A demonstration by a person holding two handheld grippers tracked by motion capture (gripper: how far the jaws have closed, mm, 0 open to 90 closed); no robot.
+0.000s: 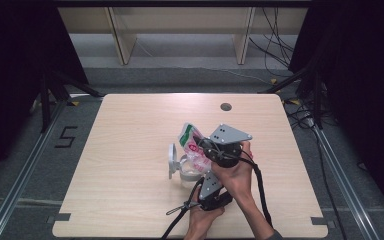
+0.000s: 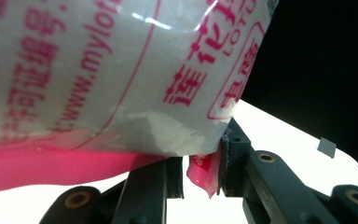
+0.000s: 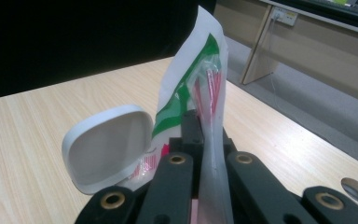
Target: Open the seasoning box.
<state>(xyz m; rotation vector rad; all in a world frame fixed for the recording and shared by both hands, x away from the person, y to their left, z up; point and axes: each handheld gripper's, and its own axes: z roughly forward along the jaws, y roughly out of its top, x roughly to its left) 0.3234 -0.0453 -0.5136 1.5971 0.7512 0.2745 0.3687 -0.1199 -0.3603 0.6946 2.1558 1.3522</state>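
A white plastic bag [image 1: 190, 139] with pink and green print stands tilted over a clear tub [image 1: 187, 175] near the table's middle. The tub's white lid [image 1: 172, 159] is flipped open to the left. My right gripper [image 1: 201, 146], under its grey plate, is shut on the bag's side edge [image 3: 191, 93]; its jaws [image 3: 203, 135] pinch the film, and the lid [image 3: 106, 145] shows beside them. My left gripper [image 1: 203, 171] comes up from below and is shut on the bag's pink bottom corner [image 2: 203, 179], the printed bag [image 2: 121, 70] looming above.
The wooden table [image 1: 130, 125] has a round cable hole [image 1: 225, 106] at the back right. Cables trail from both grippers toward the front edge. Beyond the table stand shelf legs [image 1: 121, 40], with black curtains and stands at both sides.
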